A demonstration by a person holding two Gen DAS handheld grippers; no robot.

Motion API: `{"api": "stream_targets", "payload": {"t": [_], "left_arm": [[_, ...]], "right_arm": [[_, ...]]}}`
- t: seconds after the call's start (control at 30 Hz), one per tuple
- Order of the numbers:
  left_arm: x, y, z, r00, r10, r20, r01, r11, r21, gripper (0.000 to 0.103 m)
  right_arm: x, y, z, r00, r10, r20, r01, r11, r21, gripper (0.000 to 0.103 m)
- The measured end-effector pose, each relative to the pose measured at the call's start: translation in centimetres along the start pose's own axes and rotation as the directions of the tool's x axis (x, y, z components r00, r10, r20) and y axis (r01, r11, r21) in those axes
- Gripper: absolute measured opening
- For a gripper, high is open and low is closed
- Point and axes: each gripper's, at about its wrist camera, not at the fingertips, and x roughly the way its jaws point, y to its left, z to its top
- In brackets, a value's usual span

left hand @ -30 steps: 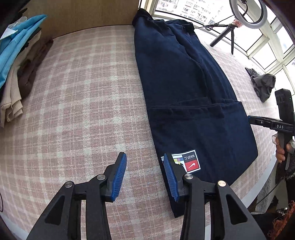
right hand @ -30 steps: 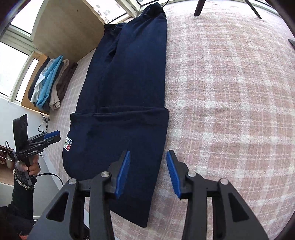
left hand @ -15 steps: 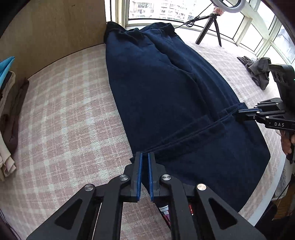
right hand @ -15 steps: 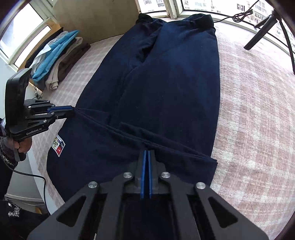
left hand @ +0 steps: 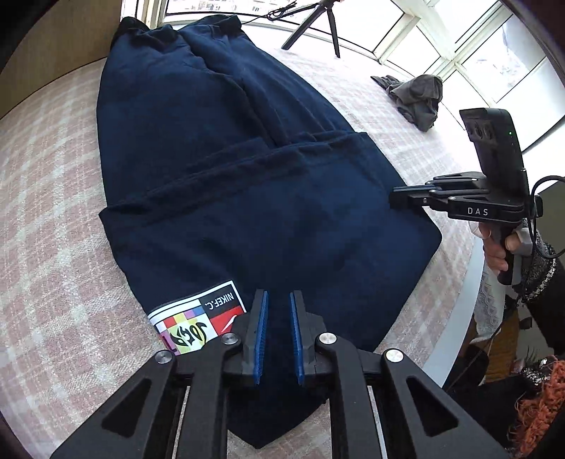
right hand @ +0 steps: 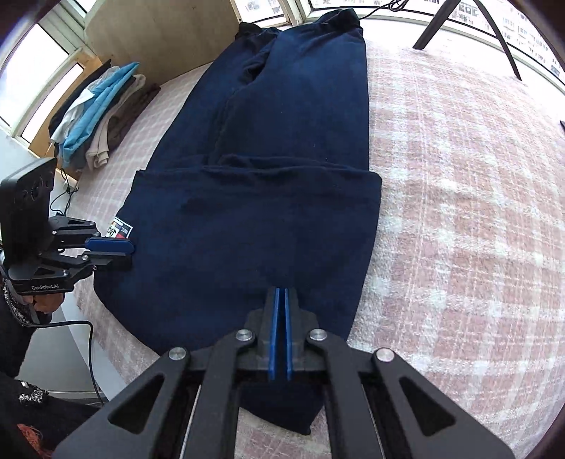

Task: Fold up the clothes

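A navy garment (left hand: 247,212) (right hand: 282,229) lies lengthwise on the pink plaid cover (left hand: 53,282), its near part doubled over so that a hem (left hand: 247,166) runs across it. A coloured label (left hand: 197,317) marks its near left corner. My left gripper (left hand: 279,300) (right hand: 132,252) hangs over that near end just right of the label. Its jaws are opening, with a narrow gap through which flat cloth shows, none of it pinched. My right gripper (right hand: 281,291) (left hand: 391,199) is shut above the near right part, no cloth raised to it.
Folded clothes (right hand: 95,116) are stacked at the far left by a wooden panel (right hand: 159,35). A grey garment (left hand: 418,99) lies crumpled at the far right. A tripod (left hand: 325,21) stands beyond the garment. The bed's edge (left hand: 459,300) curves close on the near side.
Both grippers closed from open and, half a second ago, sat at the hem, which ran taut between them. Now both are back at the near end, the hem lies flat, and the left pads have parted slightly.
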Motion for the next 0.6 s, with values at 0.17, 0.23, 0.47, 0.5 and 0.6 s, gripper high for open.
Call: {"api": "stream_targets", "payload": {"t": [0.17,0.23,0.47,0.5,0.6], "left_arm": [[-3.5,1.2,1.1,0.986,0.144,0.086,-0.147,0.989,0.029,0.024],[-3.8,1.4,2.0,0.977,0.197,0.087,-0.203,0.977,0.07,0.025],[-2.6,2.3,4.2,0.968,0.243,0.055,-0.25,0.945,0.213,0.028],[-2.4,2.4,4.4,0.97,0.239,0.05,-0.245,0.943,0.226,0.029],[-2.2,2.9,4.5,0.971,0.237,0.041,-0.239,0.936,0.259,0.031]], "right_arm": [[-1.5,2.6,2.6,0.998,0.006,0.062,0.003,0.989,-0.146,0.009],[-1.1,4.0,4.5,0.998,0.024,0.065,-0.01,0.977,-0.213,0.009],[4.3,8.9,10.9,0.993,0.103,-0.055,-0.116,0.916,-0.384,0.009],[5.2,9.3,11.2,0.992,0.101,-0.081,-0.125,0.906,-0.404,0.009],[7.2,10.1,11.6,0.985,0.086,-0.149,-0.146,0.876,-0.459,0.014]]}}
